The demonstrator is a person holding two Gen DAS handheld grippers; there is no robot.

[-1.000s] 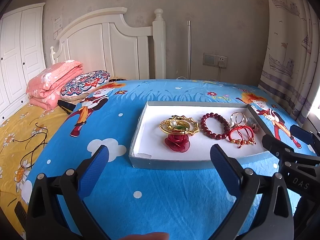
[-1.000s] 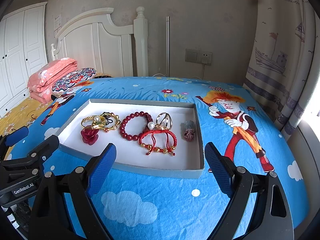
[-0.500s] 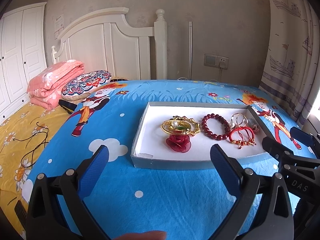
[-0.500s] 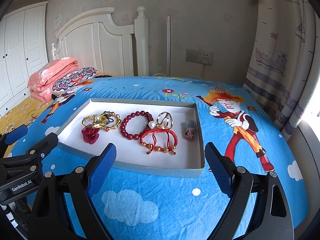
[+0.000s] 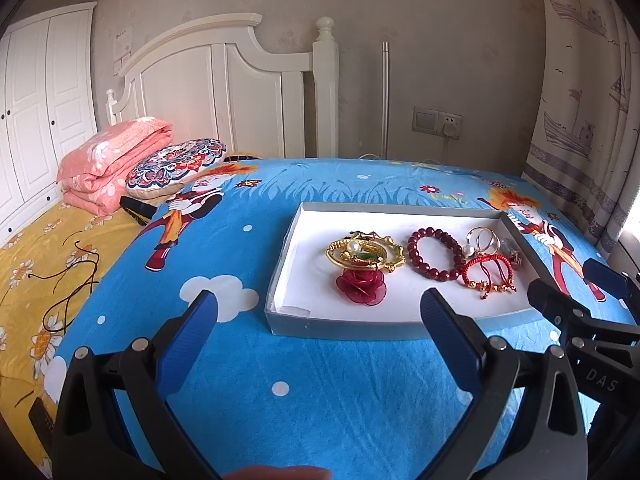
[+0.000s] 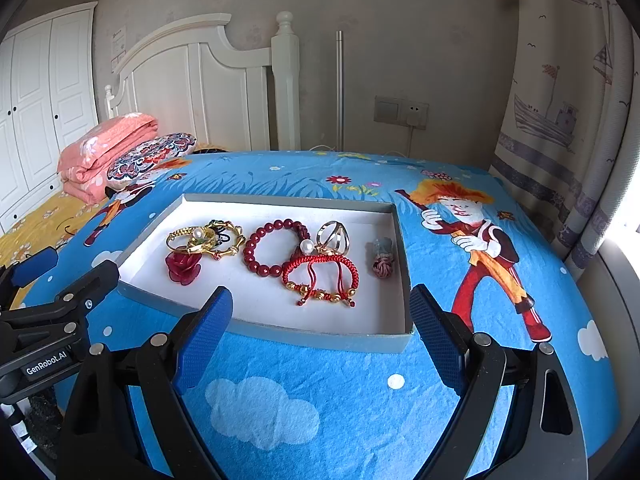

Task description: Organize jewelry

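Jewelry lies gathered in a shallow grey tray [image 6: 280, 334] with a white floor, which rests on a blue cartoon-print bedsheet [image 6: 360, 392]; the tray serves as the landmark for everything else. Toward the tray's left end, a cluster of gold bangles [image 6: 206, 240] with a pearl and a green stone sits just behind a dark red fabric rose [image 6: 183, 268], the two touching. In the middle of the tray lies a dark red beaded bracelet [image 6: 272, 252], and against its right side rest a pearl and some silver rings [image 6: 334, 238]. In front of those rings a red cord bracelet [image 6: 320, 276] with gold beads spreads toward the tray's near wall. A small knotted charm [image 6: 382, 260] lies apart from the rest, close to the tray's right wall. The right gripper [image 6: 320, 332] hovers over the sheet just in front of the tray's near wall, its blue-padded jaws spread wide and holding nothing. The left gripper [image 5: 320, 334] hangs in front of the tray's near left corner, its jaws likewise wide apart and bare. In the left wrist view the same tray [image 5: 340, 326] shows the rose [image 5: 360, 286] nearest its front wall. Well beyond the tray's left side, a folded pink quilt [image 5: 112, 164] and a patterned pillow [image 5: 176, 164] sit against a white headboard [image 5: 224, 92]. Right of the tray hangs a curtain [image 6: 560, 100] printed with ships.
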